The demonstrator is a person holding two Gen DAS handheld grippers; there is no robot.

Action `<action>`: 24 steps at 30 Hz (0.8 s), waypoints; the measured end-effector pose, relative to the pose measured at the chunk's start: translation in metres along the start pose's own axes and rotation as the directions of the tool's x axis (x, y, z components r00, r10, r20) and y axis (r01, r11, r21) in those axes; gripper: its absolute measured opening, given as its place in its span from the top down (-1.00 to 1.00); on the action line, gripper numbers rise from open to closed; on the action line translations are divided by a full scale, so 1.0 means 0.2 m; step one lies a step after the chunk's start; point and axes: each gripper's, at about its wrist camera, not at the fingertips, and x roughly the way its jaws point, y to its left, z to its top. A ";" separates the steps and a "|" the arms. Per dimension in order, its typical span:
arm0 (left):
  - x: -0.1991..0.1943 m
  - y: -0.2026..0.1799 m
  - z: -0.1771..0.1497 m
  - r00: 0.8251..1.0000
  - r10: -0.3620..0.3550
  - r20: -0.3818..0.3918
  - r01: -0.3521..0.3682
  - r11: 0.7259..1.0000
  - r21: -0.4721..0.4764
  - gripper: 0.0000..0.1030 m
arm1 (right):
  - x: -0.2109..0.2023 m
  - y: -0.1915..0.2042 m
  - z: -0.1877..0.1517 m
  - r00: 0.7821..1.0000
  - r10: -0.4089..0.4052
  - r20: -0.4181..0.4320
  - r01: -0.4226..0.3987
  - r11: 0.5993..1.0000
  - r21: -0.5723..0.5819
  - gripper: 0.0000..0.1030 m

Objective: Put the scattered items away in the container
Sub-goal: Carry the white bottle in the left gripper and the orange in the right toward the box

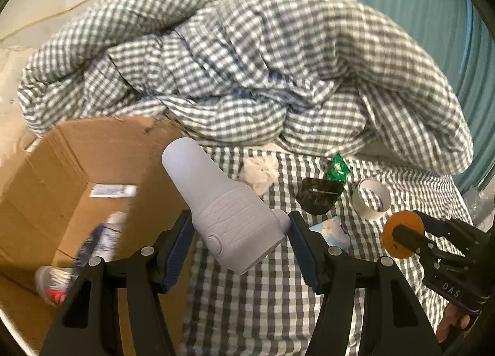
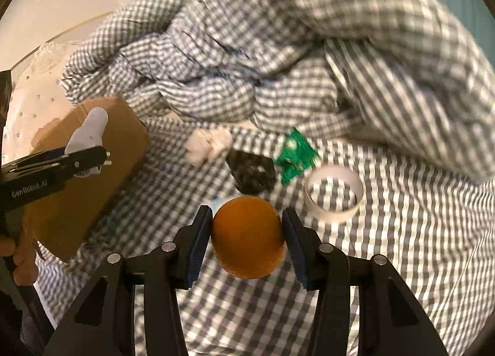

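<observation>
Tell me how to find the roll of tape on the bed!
Look at the checked bedsheet below the big rumpled quilt. To the right of the cardboard box lies a little row of scattered things. The roll of tape is farthest right, beside the green wrapper: the only white ring you can see through.

"GenRobot.AI" in white letters on black body of left gripper (image 2: pixel 92 156), at left edge of right wrist view. "DAS" in pale letters on black body of right gripper (image 1: pixel 402 236), at right edge of left wrist view. Label in cardboard box (image 1: pixel 62 176) too blurred to read.
</observation>
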 end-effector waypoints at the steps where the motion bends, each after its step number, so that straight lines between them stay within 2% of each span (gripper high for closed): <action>1: -0.04 0.02 0.01 1.000 0.004 0.009 -0.004 1.000 -0.002 -0.22 | -0.02 0.03 0.02 1.000 0.004 0.008 -0.004 1.000 -0.005 0.09; 11: -0.48 0.32 0.06 0.992 0.071 0.107 -0.067 0.997 -0.039 -0.22 | -0.29 0.43 0.16 0.993 0.040 0.107 -0.032 0.997 -0.077 0.09; 16: -0.72 0.50 0.08 0.979 0.120 0.168 -0.111 0.992 -0.062 -0.22 | -0.41 0.65 0.24 0.987 0.056 0.149 -0.039 0.993 -0.110 0.09; 24: -0.98 0.74 0.06 0.959 0.175 0.223 -0.154 0.982 -0.109 -0.22 | -0.54 0.96 0.35 0.976 0.067 0.209 -0.038 0.990 -0.138 0.09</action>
